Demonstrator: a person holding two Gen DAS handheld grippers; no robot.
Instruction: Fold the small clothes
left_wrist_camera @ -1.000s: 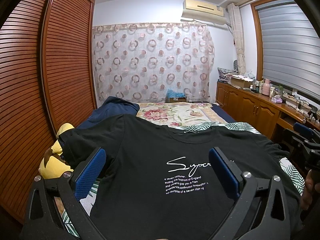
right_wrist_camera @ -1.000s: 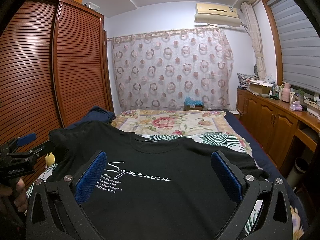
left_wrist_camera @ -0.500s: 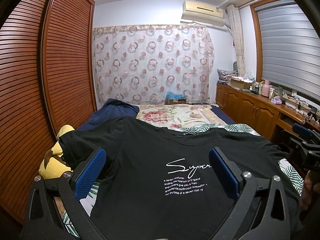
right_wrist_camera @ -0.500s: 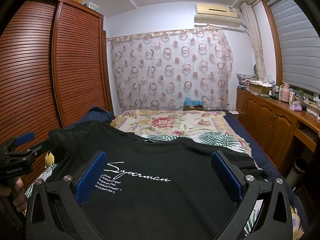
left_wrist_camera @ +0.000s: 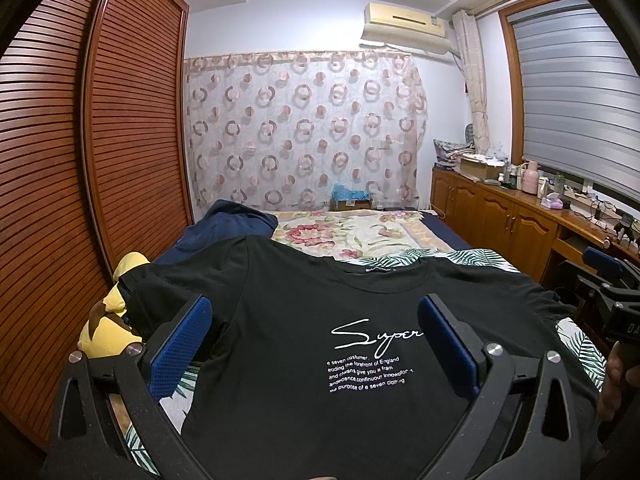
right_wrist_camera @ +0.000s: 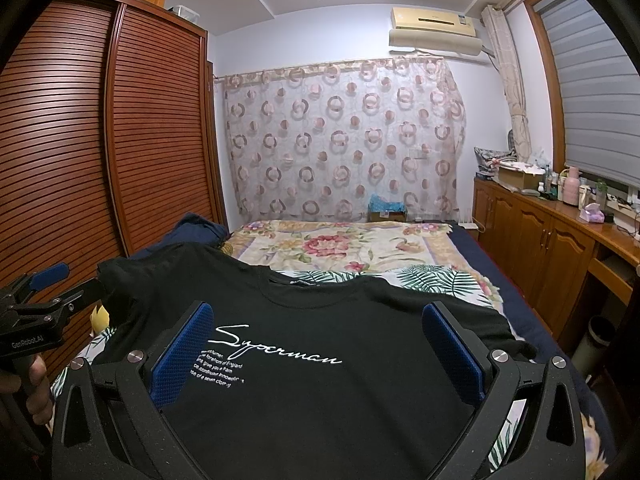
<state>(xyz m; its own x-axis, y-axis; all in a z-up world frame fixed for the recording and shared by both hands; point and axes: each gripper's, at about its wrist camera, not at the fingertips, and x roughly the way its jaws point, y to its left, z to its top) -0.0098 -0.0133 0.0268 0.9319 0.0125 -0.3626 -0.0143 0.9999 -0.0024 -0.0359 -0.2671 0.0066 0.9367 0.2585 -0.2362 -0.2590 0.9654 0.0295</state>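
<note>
My left tongs (left_wrist_camera: pixel 316 344) stand wide, gripping nothing, above the near half of the shirt (left_wrist_camera: pixel 304 360); my right tongs (right_wrist_camera: pixel 318 350) likewise stand wide and empty over the same cloth. The shirt, black with white lettering, lies spread face up on the bed (right_wrist_camera: pixel 360 248), collar toward the far end, sleeves out to both sides; no fold is made yet, in my judgement. To begin well, I should bring each tong down onto a sleeve or side edge, pinch only the upper cloth and not the leaf-print sheet (right_wrist_camera: pixel 432 280) beneath, then carry both sides inward evenly so the lettering stays centred. Cotton of this kind will likely sag and drag, so a low, level carry seems prudent. Obstructions noted: a yellow plush (left_wrist_camera: pixel 108 328) lies touching or just beside the left sleeve, partly under it, and may catch the cloth; a blue garment (left_wrist_camera: pixel 228 224) is heaped beyond that shoulder. The wardrobe (left_wrist_camera: pixel 100 140) stands close on the left, the cabinets (right_wrist_camera: pixel 540 248) on the right. The shirt's near hem is hidden beneath the tongs.
</note>
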